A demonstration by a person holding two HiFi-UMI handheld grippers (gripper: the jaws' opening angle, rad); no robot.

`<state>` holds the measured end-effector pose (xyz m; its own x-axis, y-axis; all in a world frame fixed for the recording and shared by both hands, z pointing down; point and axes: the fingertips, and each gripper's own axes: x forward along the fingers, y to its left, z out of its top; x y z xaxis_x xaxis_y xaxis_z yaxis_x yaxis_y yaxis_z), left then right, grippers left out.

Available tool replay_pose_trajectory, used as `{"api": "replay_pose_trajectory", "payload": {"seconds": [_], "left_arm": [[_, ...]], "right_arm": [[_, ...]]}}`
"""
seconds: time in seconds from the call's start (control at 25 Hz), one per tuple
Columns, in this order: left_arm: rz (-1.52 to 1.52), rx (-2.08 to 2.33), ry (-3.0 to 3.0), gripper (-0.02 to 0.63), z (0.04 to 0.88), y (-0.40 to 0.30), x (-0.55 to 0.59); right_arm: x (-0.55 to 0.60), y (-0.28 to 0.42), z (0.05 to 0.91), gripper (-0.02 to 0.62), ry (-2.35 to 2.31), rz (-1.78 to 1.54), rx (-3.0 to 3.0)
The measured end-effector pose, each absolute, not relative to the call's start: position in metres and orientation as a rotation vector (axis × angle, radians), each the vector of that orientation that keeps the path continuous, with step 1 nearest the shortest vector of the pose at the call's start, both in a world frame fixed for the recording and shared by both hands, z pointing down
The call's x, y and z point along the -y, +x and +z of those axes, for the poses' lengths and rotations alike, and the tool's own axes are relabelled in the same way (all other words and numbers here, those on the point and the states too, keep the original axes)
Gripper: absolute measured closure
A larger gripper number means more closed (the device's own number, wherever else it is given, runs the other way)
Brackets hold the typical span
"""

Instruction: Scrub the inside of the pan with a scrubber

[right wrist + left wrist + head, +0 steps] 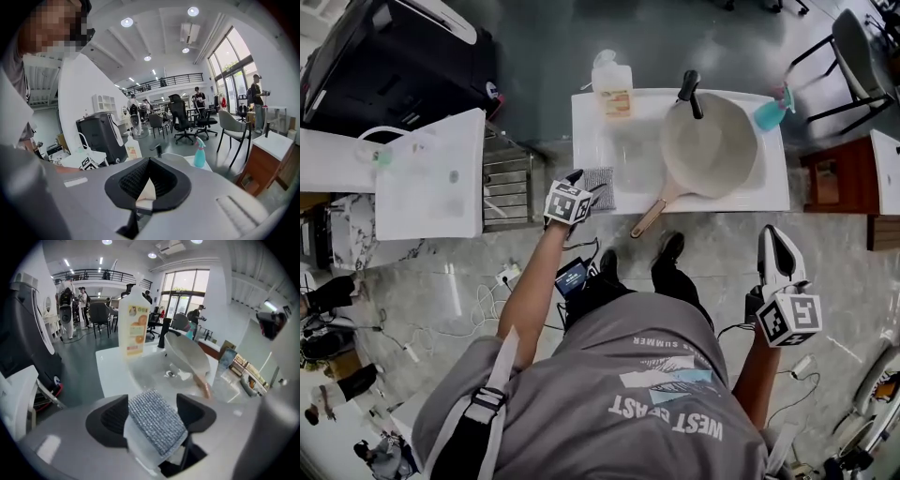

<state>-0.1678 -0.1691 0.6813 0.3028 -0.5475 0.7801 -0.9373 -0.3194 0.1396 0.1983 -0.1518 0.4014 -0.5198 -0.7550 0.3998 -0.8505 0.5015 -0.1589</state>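
The grey scrubber (602, 186) lies on the front left corner of the white sink unit (592, 141). My left gripper (583, 182) reaches down to it. In the left gripper view the jaws stand open on either side of the scrubber (157, 423), with my left gripper (152, 398) pointing toward the basin. The pale pan (708, 150) leans in the basin, its wooden handle toward the front left; the left gripper view shows the pan (187, 355) beyond the scrubber. My right gripper (778, 253) hangs shut over the floor, short of the sink, and in its own view my right gripper (147, 164) holds nothing.
A soap bottle (614, 89) stands at the sink's back left, a black faucet (690, 92) behind the pan, and a teal spray bottle (772, 111) at the back right. A white table (431, 173) is on the left, a wooden cabinet (830, 178) on the right.
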Motion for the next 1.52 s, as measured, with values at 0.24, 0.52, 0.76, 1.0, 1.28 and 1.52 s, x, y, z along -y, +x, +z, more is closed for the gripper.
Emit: {"api": "replay_pose_trajectory", "payload": {"seconds": [0.24, 0.52, 0.76, 1.0, 1.28, 1.52], "left_arm": [[0.927, 1.285, 1.882, 0.285, 0.724, -0.175, 0.169], [0.895, 1.289, 1.840, 0.287, 0.740, -0.174, 0.173], [0.860, 1.286, 1.827, 0.329, 0.741, -0.176, 0.174], [0.793, 1.299, 1.803, 0.418, 0.739, -0.179, 0.174], [0.737, 1.348, 1.800, 0.554, 0.724, -0.185, 0.177], [0.636, 1.350, 1.845, 0.563, 0.699, -0.172, 0.186]], "right_arm": [[0.158, 0.193, 0.413, 0.595, 1.336, 0.520, 2.468], [0.159, 0.194, 0.423, 0.595, 1.333, 0.544, 2.457], [0.164, 0.189, 0.426, 0.595, 1.322, 0.552, 2.463], [0.169, 0.185, 0.429, 0.595, 1.314, 0.564, 2.468], [0.171, 0.185, 0.431, 0.595, 1.317, 0.573, 2.468], [0.171, 0.191, 0.435, 0.595, 1.332, 0.589, 2.467]]}}
